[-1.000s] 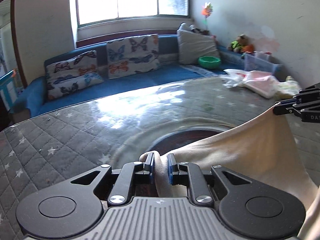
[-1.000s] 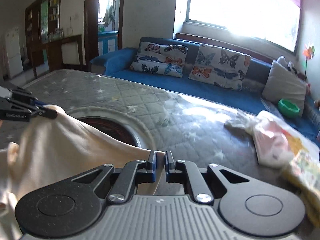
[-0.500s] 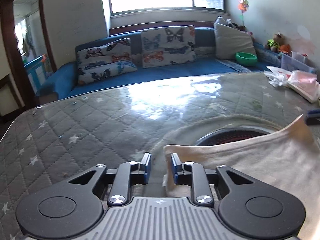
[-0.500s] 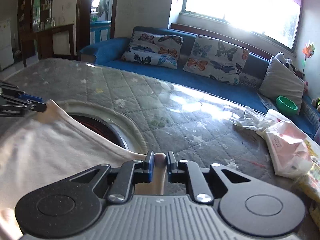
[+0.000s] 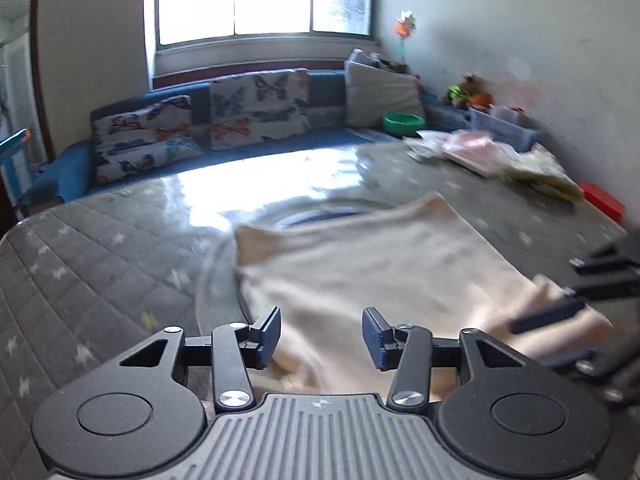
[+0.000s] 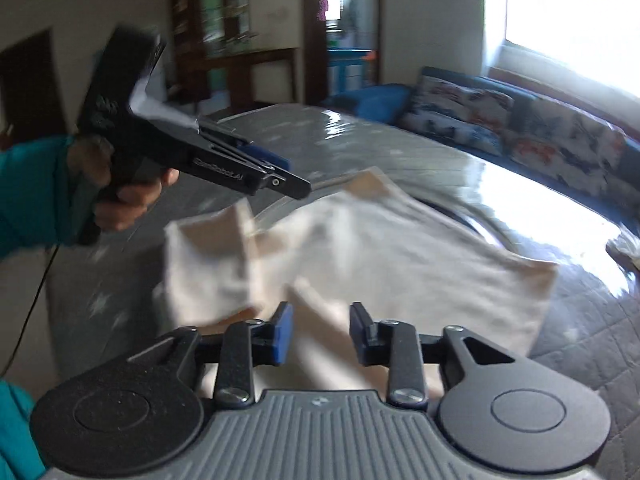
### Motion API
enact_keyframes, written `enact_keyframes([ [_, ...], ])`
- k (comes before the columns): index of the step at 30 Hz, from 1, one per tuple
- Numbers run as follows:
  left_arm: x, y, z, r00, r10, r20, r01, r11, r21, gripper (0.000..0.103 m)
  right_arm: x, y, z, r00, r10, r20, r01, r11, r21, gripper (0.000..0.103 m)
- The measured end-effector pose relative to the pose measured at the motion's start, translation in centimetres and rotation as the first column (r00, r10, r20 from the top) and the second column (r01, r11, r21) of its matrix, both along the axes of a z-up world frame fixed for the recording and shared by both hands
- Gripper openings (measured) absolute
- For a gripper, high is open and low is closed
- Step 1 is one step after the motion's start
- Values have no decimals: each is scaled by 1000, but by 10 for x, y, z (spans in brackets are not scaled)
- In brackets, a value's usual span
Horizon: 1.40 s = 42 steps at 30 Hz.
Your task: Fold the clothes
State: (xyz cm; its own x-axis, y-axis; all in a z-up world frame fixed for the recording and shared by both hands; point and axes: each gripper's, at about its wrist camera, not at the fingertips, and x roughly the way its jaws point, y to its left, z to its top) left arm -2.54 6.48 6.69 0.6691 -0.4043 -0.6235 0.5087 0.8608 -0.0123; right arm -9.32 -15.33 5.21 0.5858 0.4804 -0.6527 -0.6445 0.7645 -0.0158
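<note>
A cream garment [image 5: 380,264] lies spread on the grey quilted table [image 5: 100,264], folded over on itself; it also shows in the right wrist view [image 6: 400,256]. My left gripper [image 5: 320,334] is open and empty, its jaws wide apart just above the garment's near edge. It also shows from the side in the right wrist view [image 6: 280,178], held by a hand. My right gripper [image 6: 318,336] is open and empty over the garment's near edge; it shows at the right edge of the left wrist view [image 5: 576,292].
A blue sofa [image 5: 240,148] with butterfly cushions stands beyond the table. A green bowl [image 5: 402,122], a pile of pink and yellow cloth [image 5: 488,156] and a red box [image 5: 602,200] sit at the far right. A round dark ring [image 5: 304,220] is set in the table.
Both grippers have opened and let go of the garment's corners. The garment has dropped flat on the table, and both grippers have pulled back from it.
</note>
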Motion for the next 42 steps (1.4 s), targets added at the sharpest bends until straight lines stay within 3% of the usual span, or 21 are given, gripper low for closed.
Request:
enact_keyframes([
  [9,-61,-12,-18,996,-71,-60,73,997,23,58,-11,26,-30,994,-45,99,59,987,-150,32],
  [11,-60,-14,-24,995,-61,-75,63,998,29,58,-11,27,-33,991,-69,114,86,984,-156,24],
  [13,-58,-17,-30,995,-49,-91,52,998,32,58,-10,20,-30,987,-110,119,125,984,-128,12],
  [15,-55,-20,-33,993,-48,-108,51,998,26,58,-9,13,-26,981,-146,125,159,982,-102,6],
  [18,-53,-19,-35,993,-47,-112,49,999,19,55,-15,-15,-10,952,-248,179,262,964,-55,5],
  [20,-51,-17,-35,993,-45,-114,46,999,12,47,-20,-49,5,904,-376,205,383,924,6,5],
  [23,-49,-14,-36,992,-37,-119,37,999,0,37,-29,-95,13,807,-553,207,551,831,73,4],
  [25,-49,-12,-36,992,-27,-119,26,1000,-10,26,-35,-132,9,709,-685,169,679,727,101,8],
  [26,-48,-10,-36,992,-20,-122,18,1000,-16,21,-40,-157,3,634,-765,118,757,644,107,10],
  [27,-48,-8,-35,992,-12,-124,9,1000,-22,16,-44,-172,-2,593,-802,77,794,598,114,13],
  [29,-46,-1,-31,993,10,-121,-15,999,-41,11,-53,-193,-10,538,-842,21,834,536,126,13],
  [31,-47,12,-21,995,54,-88,-60,996,-65,8,-59,-197,-12,514,-857,28,849,514,120,24],
  [34,-47,41,-4,987,155,-33,-158,983,-92,8,-65,-189,-10,531,-845,56,836,534,129,39],
  [36,-46,63,9,972,234,4,-233,967,-108,7,-67,-180,-7,558,-827,73,816,562,137,41],
  [39,-43,96,26,934,352,55,-344,931,-123,7,-65,-166,-4,601,-794,90,781,608,143,54],
  [42,-29,126,32,892,444,85,-438,895,-82,7,-61,-151,-7,643,-759,103,747,651,131,55],
])
